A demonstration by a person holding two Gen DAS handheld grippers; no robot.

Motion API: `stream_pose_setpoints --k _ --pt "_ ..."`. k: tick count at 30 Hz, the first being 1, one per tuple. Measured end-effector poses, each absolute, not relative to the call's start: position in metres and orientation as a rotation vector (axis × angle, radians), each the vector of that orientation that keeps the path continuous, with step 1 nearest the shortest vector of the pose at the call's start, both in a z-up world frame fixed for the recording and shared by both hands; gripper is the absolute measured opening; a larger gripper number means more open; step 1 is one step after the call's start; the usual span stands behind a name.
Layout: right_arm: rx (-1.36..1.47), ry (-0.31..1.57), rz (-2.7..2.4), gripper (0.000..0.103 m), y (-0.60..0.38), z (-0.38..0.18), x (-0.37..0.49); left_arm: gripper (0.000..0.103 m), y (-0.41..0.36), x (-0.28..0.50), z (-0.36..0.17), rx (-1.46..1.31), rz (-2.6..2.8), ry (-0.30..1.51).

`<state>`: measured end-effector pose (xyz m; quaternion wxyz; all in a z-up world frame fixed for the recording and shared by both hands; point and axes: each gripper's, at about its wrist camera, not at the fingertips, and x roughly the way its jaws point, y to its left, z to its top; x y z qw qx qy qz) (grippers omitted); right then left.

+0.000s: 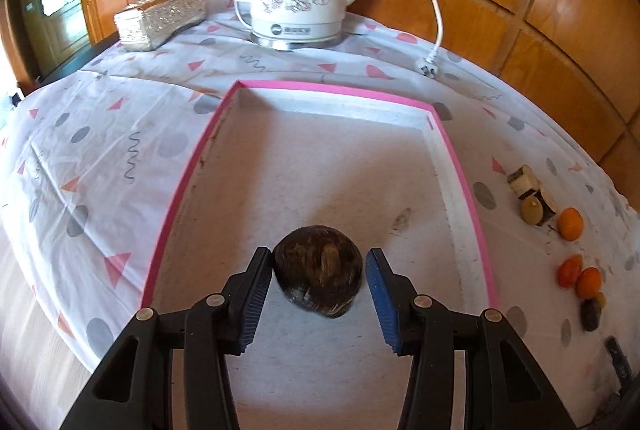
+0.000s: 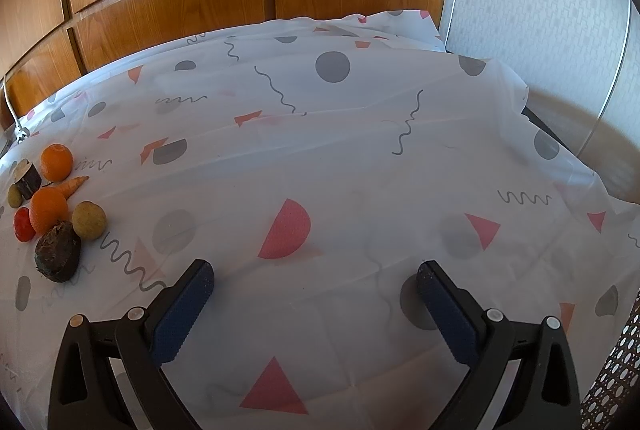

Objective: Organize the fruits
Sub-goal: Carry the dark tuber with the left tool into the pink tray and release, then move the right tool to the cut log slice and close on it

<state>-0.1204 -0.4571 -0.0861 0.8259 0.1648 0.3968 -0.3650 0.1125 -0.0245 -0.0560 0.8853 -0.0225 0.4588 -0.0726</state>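
Left wrist view: we hold the dark fruit (image 1: 319, 271) in our half-open left tool (image 1: 319, 294), above the box (image 1: 460, 166); right tool (image 2: 314, 314) wide open, empty.

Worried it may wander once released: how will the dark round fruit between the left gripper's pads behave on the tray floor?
The dark fruit looks rounded, so it may roll a little. The tray has a raised rim, likely stopping it. Its rough, firm-looking skin suggests little slipping.

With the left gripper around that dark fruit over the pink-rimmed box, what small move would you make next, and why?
Probably lower the left gripper slightly and open it. The dark fruit sits between its pads above the box floor, well inside the rim, so it should land inside. The right gripper is open over bare cloth, and more produce waits beside the box.
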Motion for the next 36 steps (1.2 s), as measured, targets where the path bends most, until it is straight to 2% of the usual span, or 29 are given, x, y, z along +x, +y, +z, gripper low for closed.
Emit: stream_pose_setpoints --k 5,9,14,18,25,27,30,32,36 --pt "0.35 0.844 -0.776 0.103 -0.457 -0.087 -0.121 0.051 -0.023 0.106 -0.049 -0.052 -0.14 0.937" --pt "0.353 0.843 -0.776 0.103 -0.457 -0.087 -0.121 0.062 -0.021 0.098 -0.04 -0.052 -0.129 0.906" --pt "0.353 0.847 -0.778 0.103 -0.457 -0.087 -0.12 0.067 -0.019 0.077 -0.027 -0.047 -0.124 0.866" --pt "0.355 0.841 -0.779 0.103 -0.456 -0.087 -0.121 0.077 -0.015 0.062 -0.022 -0.074 -0.128 0.852" --pt "0.369 0.867 -0.769 0.103 -0.459 -0.085 -0.119 0.079 -0.01 0.044 -0.021 -0.068 -0.113 0.847" --pt "0.372 0.873 -0.762 0.102 -0.46 -0.084 -0.118 0.08 -0.007 0.042 -0.023 -0.077 -0.107 0.852" --pt "0.36 0.882 -0.742 0.094 -0.457 -0.082 -0.116 0.08 -0.002 0.04 -0.024 -0.087 -0.085 0.851" --pt "0.35 0.888 -0.724 0.087 -0.455 -0.08 -0.114 0.084 0.001 0.038 -0.024 -0.093 -0.069 0.849" --pt "0.345 0.9 -0.688 0.082 -0.452 -0.077 -0.106 0.084 0.004 0.035 -0.025 -0.098 -0.061 0.845"
